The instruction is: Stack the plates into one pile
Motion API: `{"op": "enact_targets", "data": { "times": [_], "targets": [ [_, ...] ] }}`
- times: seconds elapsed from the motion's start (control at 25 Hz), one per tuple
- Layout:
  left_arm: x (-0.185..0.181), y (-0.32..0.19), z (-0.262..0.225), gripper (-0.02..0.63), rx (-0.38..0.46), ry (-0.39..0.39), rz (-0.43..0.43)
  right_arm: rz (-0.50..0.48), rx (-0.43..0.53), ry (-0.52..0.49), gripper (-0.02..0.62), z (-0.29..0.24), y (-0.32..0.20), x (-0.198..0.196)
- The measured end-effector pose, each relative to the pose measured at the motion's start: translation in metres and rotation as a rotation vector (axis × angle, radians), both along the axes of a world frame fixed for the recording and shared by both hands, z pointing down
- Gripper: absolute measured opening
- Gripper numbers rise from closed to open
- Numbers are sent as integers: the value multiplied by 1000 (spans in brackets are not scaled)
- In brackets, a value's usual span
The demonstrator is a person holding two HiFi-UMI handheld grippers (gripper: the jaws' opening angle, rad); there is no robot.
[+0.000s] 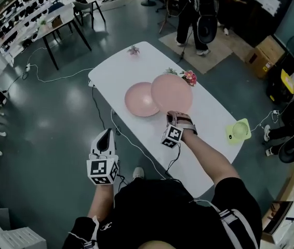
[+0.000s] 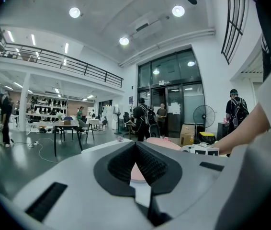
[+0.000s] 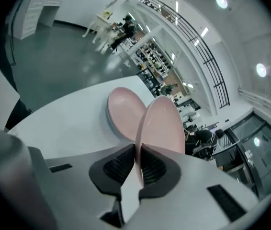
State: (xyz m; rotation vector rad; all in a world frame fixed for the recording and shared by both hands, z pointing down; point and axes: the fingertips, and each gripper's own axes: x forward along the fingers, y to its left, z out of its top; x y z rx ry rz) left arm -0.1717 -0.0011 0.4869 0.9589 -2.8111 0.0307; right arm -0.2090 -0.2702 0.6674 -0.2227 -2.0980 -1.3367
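Two pink plates were not yet stacked: the right gripper (image 3: pixel 138 152), clamped thinly on the lifted plate (image 3: pixel 164 123) by its rim, held it tilted just above the resting plate (image 3: pixel 123 109), where a slip could drop it edge-first; the left gripper (image 2: pixel 135 146) was closed, empty.

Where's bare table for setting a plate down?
Free: on the white table, the far stretch between the flower sprig and the flat plate, and the near end between the right gripper and the green fan. Crowded: the middle, where the held plate hangs by the flat one, pink flowers beside.

Tilted plate (image 1: pixel 171 93) right of flat plate (image 1: pixel 141 99)
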Motion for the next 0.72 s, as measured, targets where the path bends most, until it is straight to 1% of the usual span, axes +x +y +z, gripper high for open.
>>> {"op": "enact_targets", "data": {
  "times": [0.12, 0.32, 0.52, 0.72],
  "targets": [
    [3, 27, -2, 11, 1, -2, -51, -86, -5, -3, 44, 2, 45, -19],
    [8, 68, -2, 11, -5, -3, -139, -166, 16, 36, 48, 19, 89, -45],
    [11, 94, 3, 11, -14, 10, -206, -187, 39, 125, 51, 50, 105, -63],
    [15, 105, 3, 11, -22, 15, -236, -207, 71, 179, 54, 74, 109, -64]
  ]
}}
